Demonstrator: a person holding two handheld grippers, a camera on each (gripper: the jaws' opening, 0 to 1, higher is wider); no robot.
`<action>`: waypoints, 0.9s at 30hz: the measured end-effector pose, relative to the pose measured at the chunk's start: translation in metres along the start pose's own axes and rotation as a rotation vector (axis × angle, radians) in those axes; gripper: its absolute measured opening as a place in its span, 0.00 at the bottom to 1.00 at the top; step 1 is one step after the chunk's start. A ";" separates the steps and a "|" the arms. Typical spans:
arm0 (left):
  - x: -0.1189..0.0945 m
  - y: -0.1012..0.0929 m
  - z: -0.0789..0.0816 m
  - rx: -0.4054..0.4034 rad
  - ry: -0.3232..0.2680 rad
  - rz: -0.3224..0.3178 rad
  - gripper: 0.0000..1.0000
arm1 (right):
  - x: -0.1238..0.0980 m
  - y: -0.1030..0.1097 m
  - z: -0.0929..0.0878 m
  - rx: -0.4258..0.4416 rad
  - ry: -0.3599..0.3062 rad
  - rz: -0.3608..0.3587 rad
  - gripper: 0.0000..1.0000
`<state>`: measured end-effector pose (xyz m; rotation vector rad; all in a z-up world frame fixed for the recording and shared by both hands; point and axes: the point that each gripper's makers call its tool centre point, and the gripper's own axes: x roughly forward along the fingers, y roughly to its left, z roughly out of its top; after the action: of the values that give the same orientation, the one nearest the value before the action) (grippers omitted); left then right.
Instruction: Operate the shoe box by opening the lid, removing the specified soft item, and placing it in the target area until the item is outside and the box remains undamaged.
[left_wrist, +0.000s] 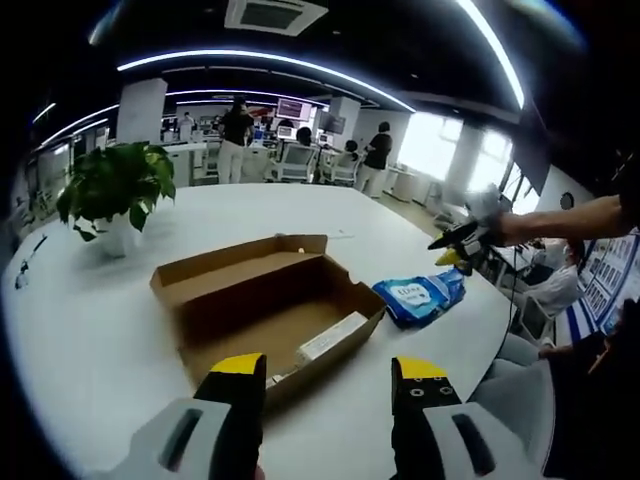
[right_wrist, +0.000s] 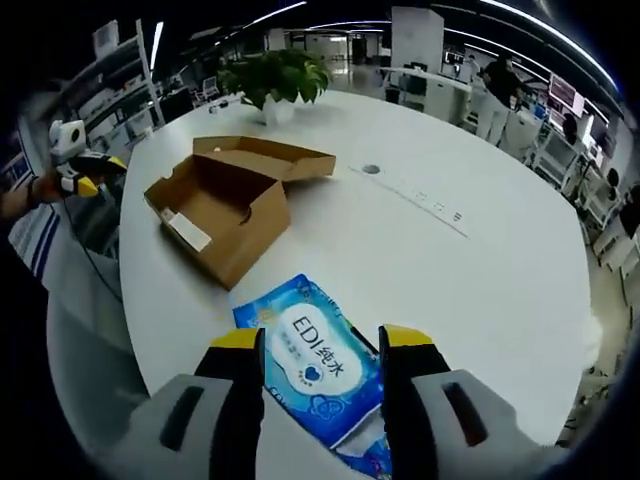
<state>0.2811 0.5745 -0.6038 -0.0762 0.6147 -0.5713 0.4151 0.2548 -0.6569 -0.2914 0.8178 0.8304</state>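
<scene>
Though opened, box (right_wrist: 222, 210) (pack (right_wrist: 318, 375) outside)

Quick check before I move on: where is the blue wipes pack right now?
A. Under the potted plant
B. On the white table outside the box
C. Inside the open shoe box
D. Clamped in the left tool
B: the blue wipes pack lies flat on the white table, beside the open shoe box, in front of the right tool.

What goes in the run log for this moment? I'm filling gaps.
box: open, on table | pack: out, lying beside box | left gripper: open, empty | right gripper: open, over pack
</scene>
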 end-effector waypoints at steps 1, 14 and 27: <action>-0.002 0.001 0.000 -0.005 -0.003 0.002 0.51 | 0.006 0.004 0.005 -0.004 -0.006 0.011 0.43; -0.024 0.015 -0.001 -0.031 -0.031 0.030 0.51 | 0.066 0.075 0.063 -0.080 -0.031 0.131 0.42; -0.028 0.026 -0.001 -0.042 -0.043 0.032 0.51 | 0.081 0.097 0.075 -0.138 0.000 0.177 0.42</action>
<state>0.2746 0.6111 -0.5963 -0.1179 0.5857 -0.5242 0.4138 0.4019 -0.6594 -0.3441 0.7949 1.0556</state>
